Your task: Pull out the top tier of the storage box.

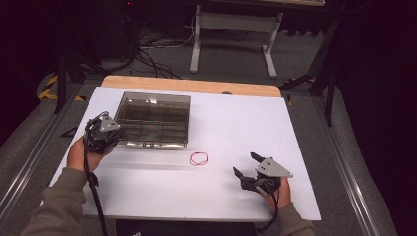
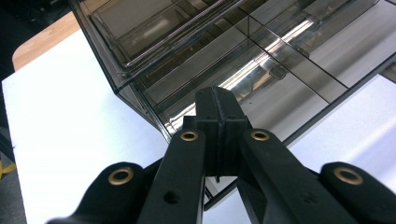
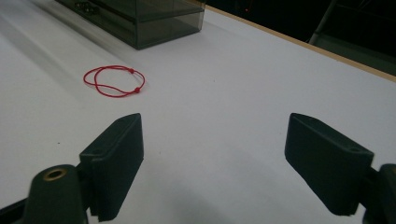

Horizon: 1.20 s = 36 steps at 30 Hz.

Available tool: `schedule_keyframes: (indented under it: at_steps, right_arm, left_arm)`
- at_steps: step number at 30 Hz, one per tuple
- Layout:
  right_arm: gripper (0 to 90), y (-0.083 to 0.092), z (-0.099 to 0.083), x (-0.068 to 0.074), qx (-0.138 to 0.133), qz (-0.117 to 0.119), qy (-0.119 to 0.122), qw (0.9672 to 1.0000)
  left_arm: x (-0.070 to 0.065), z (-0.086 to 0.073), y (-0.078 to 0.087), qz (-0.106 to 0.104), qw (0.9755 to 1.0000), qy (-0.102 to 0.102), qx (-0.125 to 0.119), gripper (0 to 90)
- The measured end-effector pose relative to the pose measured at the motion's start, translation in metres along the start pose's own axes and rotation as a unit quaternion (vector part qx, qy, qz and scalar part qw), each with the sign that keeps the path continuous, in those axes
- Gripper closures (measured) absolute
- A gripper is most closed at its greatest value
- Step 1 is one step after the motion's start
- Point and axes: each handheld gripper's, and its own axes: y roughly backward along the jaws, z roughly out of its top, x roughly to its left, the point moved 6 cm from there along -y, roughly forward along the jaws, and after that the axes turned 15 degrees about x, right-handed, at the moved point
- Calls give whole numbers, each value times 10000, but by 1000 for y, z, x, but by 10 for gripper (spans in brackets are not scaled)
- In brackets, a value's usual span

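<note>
A smoky clear plastic box (image 1: pixel 153 119) with inner compartments and a closed lid lies on the white table top (image 1: pixel 236 123), back left. My left gripper (image 1: pixel 118 133) is shut with nothing between its jaws, its tips at the box's near left corner (image 2: pixel 140 100). In the left gripper view the left gripper (image 2: pixel 218 100) shows its pads pressed together over the lid. A thin red cord loop (image 1: pixel 198 158) lies flat in front of the box. My right gripper (image 1: pixel 247 163) stands open and empty near the front right, apart from the red cord loop (image 3: pixel 115 80).
The wooden table edge (image 1: pixel 192 84) runs along the back. Beyond it stand a white metal stand (image 1: pixel 231 39) and floor cables (image 1: pixel 147 49). A corner of the box (image 3: pixel 154 23) rises at the far left in the right gripper view.
</note>
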Motion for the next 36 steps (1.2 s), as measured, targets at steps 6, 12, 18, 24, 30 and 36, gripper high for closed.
schedule_keyframes:
  at_steps: [6, 12, 18, 24, 30, 36]
  right_arm:
    - [206, -1, 0, 1, 16, -2, 21, 10000]
    - [206, -1, 0, 1, 34, -8, 15, 10000]
    - [217, -1, 0, 1, 28, 5, 23, 10000]
    - [220, -2, 1, 1, 54, 6, 50, 10000]
    - [237, -1, 2, 1, 30, 13, 14, 10000]
    - [272, -3, 7, 2, 115, 207, -37, 9997]
  left_arm:
    - [3, -6, 3, -36, 10000, -35, -4, 894]
    - [1, -10, 4, -49, 10000, -24, -44, 894]
    - [-3, -11, 5, -82, 9999, -16, -75, 876]
    - [-11, -13, 8, -42, 9998, -117, -147, 845]
    - [-10, -9, 19, -65, 9980, -32, -620, 807]
    - [-9, -12, 38, 139, 9918, -29, -1270, 640]
